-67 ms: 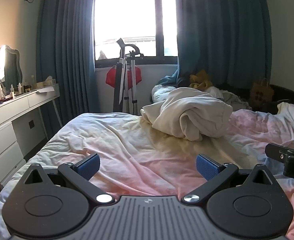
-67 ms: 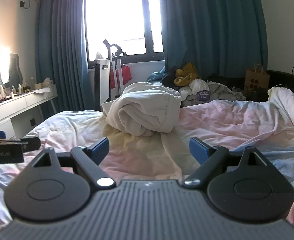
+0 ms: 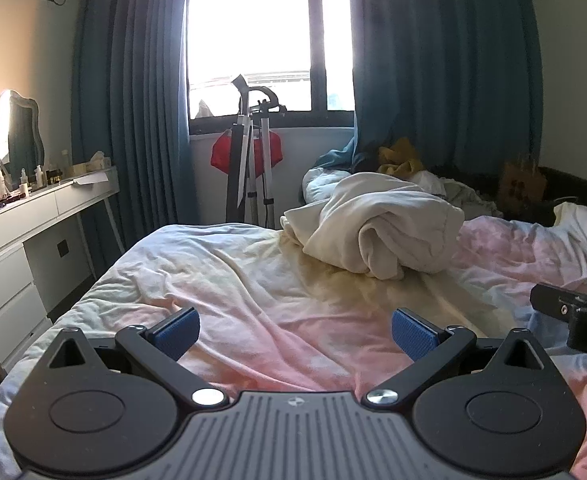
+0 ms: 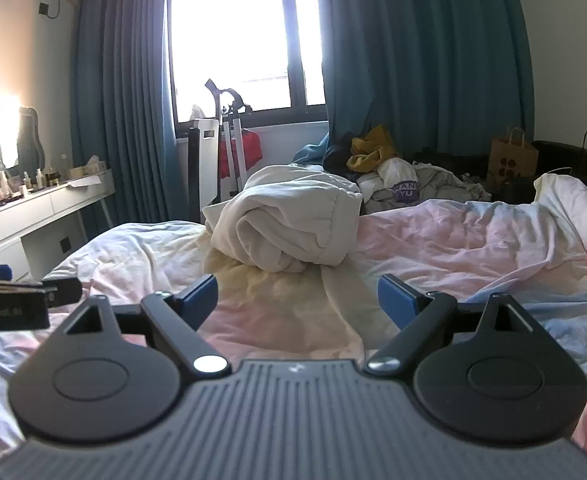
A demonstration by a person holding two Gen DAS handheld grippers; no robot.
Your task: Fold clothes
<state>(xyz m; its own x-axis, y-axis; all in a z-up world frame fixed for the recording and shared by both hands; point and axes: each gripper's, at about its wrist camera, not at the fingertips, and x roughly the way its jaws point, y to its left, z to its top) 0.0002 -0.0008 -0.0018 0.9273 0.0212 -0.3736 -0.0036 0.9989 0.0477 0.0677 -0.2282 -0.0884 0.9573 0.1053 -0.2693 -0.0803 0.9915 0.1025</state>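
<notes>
**Rumpled bed, cream bundle waiting**

Pastel bedding [image 3: 253, 280] fills both views below a curtained window [image 3: 253, 40]. On it, ahead, lies a bunched cream garment [image 3: 377, 228]. Left gripper [image 3: 295, 330] and right gripper [image 4: 297, 300] hover above the bed, fingers spread, empty.

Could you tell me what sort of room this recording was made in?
Most likely a home bedroom: a bed with rumpled sheets, a dressing table with a mirror, and curtains at the window.
</notes>
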